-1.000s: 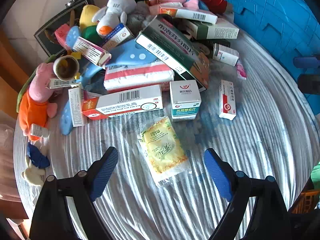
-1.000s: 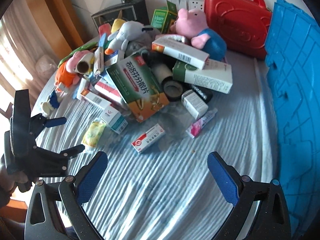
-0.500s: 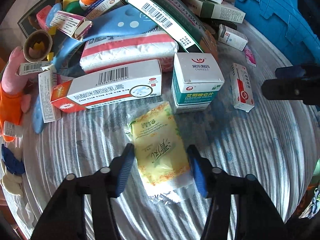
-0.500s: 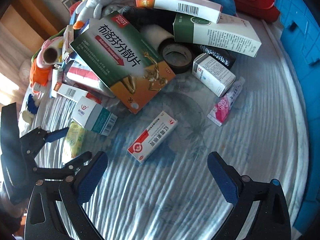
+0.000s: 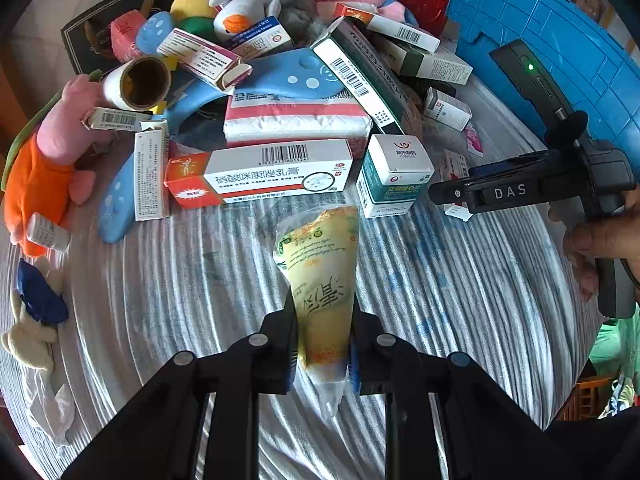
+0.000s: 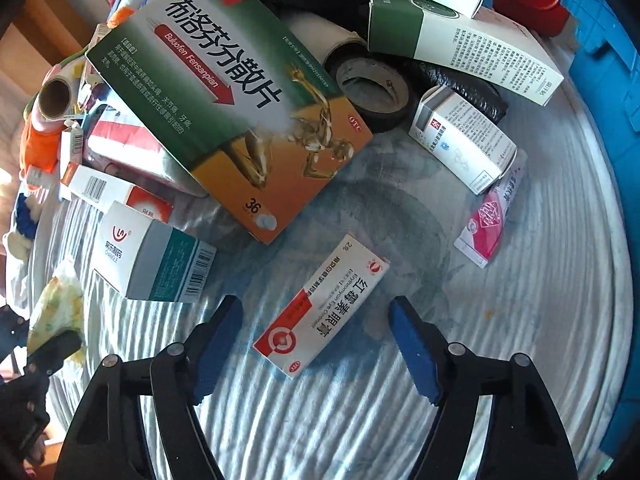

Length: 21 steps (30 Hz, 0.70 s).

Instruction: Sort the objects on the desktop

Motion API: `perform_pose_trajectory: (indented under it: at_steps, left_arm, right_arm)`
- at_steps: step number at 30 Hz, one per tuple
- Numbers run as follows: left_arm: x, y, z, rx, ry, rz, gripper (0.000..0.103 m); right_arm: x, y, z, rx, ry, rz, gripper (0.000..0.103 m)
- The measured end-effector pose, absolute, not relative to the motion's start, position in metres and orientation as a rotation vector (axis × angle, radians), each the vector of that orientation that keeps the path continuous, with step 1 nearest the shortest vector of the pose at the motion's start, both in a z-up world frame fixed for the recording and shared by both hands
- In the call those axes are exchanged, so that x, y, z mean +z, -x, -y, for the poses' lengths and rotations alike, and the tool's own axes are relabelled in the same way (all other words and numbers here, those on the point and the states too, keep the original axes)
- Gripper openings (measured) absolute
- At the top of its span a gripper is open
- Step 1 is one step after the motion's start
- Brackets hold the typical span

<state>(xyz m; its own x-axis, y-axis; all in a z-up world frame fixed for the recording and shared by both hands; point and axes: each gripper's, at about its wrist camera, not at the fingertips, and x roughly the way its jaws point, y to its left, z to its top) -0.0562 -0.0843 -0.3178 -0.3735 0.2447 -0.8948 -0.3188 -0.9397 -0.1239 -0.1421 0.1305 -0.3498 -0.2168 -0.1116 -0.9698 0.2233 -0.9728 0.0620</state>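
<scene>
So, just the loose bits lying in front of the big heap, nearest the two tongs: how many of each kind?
Medicine boxes: 3, namely the red-and-white box, white-and-teal box and small white box
Soft packets: 2, namely the yellow packet and pink packet
Total: 5

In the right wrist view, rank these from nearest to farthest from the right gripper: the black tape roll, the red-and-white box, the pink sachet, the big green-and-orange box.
1. Red-and-white box: between the closing jaws of the right gripper, not yet pinched.
2. Pink sachet: up and to the right.
3. Big green-and-orange box: its near corner is about as close as the sachet, too close to call.
4. Black tape roll: farthest, behind.
</scene>
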Motion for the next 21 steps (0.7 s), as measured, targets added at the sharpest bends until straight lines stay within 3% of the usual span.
perform_pose_trajectory:
  at_steps: [1,4,21]
  left_arm:
    - [-0.317,0.055,0.087,2.355,1.512,-0.091,0.019]
    - [-0.314,0.054,0.091,2.363,1.506,-0.076,0.019]
    - [-0.280,0.054,0.075,2.431,1.439,-0.073,0.019]
  right_arm:
    - [-0.348,0.142,-0.131,-2.293,-1.808,-0.128,0.052]
    - [-0.346,0.141,-0.134,-2.261,-1.806,-0.078,0.026]
    - [-0.292,0.109,-0.148,-2.237,-1.695,-0.102,0.026]
